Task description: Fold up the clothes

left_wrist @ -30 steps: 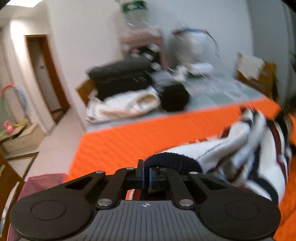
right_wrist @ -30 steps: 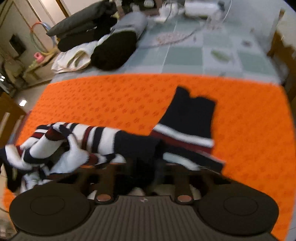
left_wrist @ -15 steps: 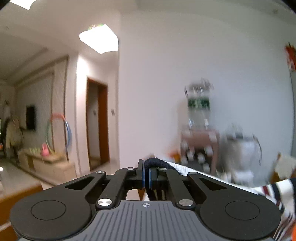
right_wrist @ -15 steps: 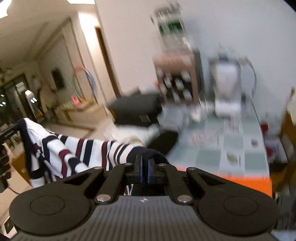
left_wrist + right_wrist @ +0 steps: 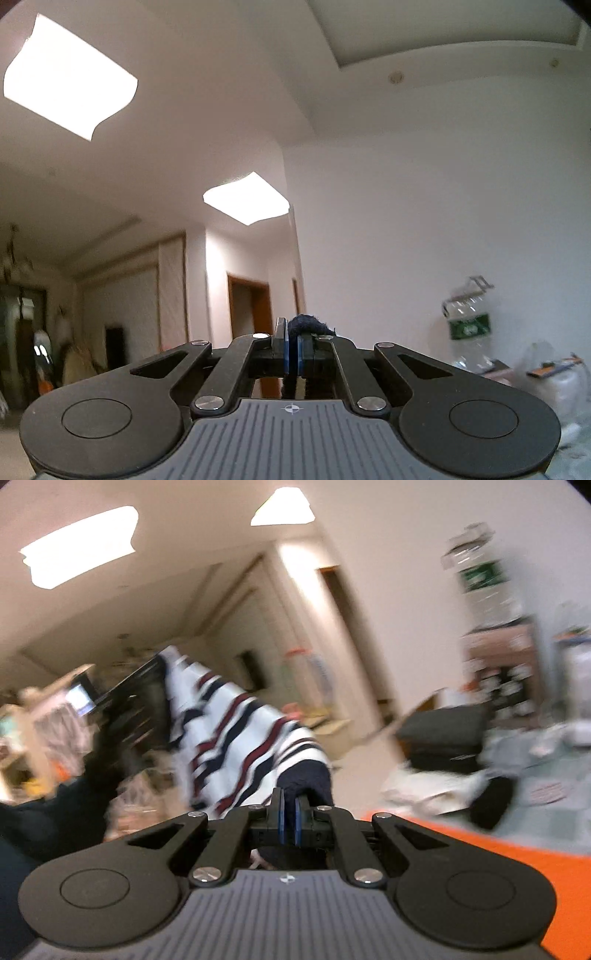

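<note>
Striped sweater (image 5: 236,734): hanging in the air, stretching leftward above the orange mat (image 5: 517,853). Right gripper (image 5: 288,812) is clamping its navy edge; left gripper (image 5: 291,343) is pinching a navy tuft.

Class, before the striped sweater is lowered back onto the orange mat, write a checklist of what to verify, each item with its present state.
1. Left gripper shut on the navy edge of the striped sweater: ok.
2. Right gripper shut on the sweater's navy edge: ok.
3. Sweater spread between the two grippers: ok, seen from the right wrist.
4. Sweater hanging free of wrinkles: cannot tell, blurred.
5. Orange mat bare where the sweater would land: cannot tell, only a corner shows.
</note>
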